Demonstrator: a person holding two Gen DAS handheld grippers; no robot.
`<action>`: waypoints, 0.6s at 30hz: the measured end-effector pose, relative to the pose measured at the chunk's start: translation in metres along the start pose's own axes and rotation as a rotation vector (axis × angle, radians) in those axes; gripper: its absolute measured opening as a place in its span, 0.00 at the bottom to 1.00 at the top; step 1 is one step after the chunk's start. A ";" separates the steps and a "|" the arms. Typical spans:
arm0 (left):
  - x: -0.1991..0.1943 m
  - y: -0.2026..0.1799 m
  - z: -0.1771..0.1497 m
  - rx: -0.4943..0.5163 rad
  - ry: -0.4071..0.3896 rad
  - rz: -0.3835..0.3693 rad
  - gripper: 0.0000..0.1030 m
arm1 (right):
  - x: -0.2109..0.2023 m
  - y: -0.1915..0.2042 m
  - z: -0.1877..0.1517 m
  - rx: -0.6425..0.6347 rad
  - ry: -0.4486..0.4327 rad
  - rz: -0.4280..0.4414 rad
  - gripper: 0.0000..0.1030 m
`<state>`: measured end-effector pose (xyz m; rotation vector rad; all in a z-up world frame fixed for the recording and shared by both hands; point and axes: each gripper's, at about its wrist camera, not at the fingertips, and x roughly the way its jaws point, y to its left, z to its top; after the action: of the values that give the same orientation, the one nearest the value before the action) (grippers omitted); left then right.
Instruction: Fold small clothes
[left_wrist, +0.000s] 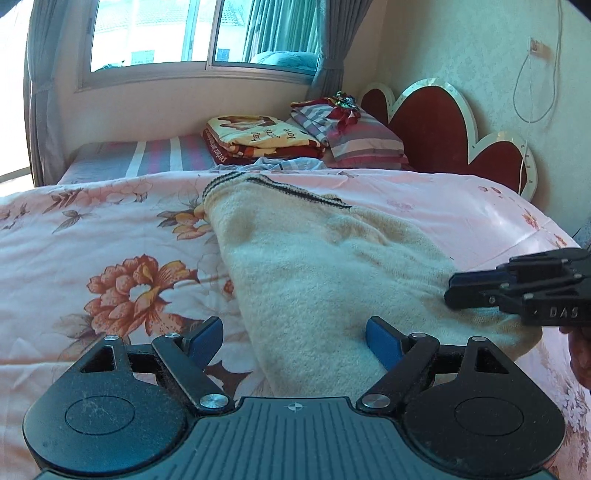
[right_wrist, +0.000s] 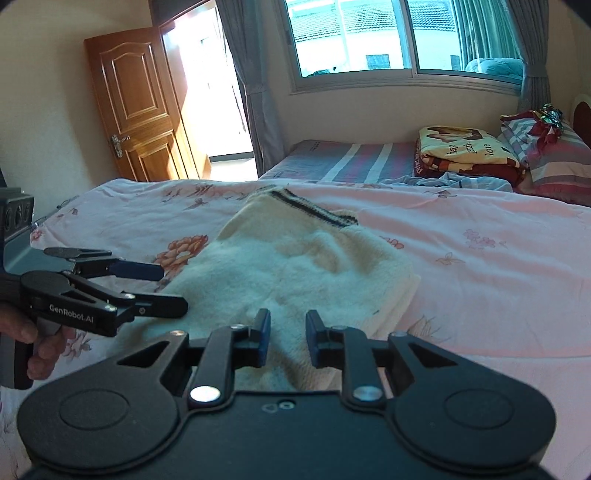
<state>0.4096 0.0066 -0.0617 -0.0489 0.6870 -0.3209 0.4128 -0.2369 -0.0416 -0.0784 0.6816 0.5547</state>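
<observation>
A cream fleecy knitted garment with dark stripes along its ribbed hem (left_wrist: 314, 258) lies rumpled on the pink floral bedspread (left_wrist: 92, 240), its near end reaching the bed's front edge. The left gripper (left_wrist: 295, 341) hovers with fingers wide apart over that near end. The right gripper (right_wrist: 287, 338) has fingers parted narrowly above the fleece, gripping nothing.

A home bedroom: a bed (left_wrist: 110, 236) with floral quilt, heart-shaped headboard (left_wrist: 436, 129), curtained window (right_wrist: 406, 40), wooden door (right_wrist: 136, 103), folded blankets (left_wrist: 258, 142).
</observation>
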 end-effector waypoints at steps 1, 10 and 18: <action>0.001 0.001 -0.001 -0.008 0.006 -0.004 0.82 | 0.003 0.000 -0.003 -0.005 0.015 -0.010 0.20; 0.009 -0.005 -0.003 0.004 0.032 0.034 0.86 | 0.010 -0.004 -0.010 0.048 0.010 -0.026 0.20; 0.012 -0.003 -0.004 -0.020 0.036 0.042 0.90 | 0.009 -0.003 -0.014 0.059 -0.002 -0.030 0.21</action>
<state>0.4150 0.0003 -0.0716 -0.0480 0.7258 -0.2752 0.4118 -0.2385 -0.0587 -0.0334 0.6937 0.5053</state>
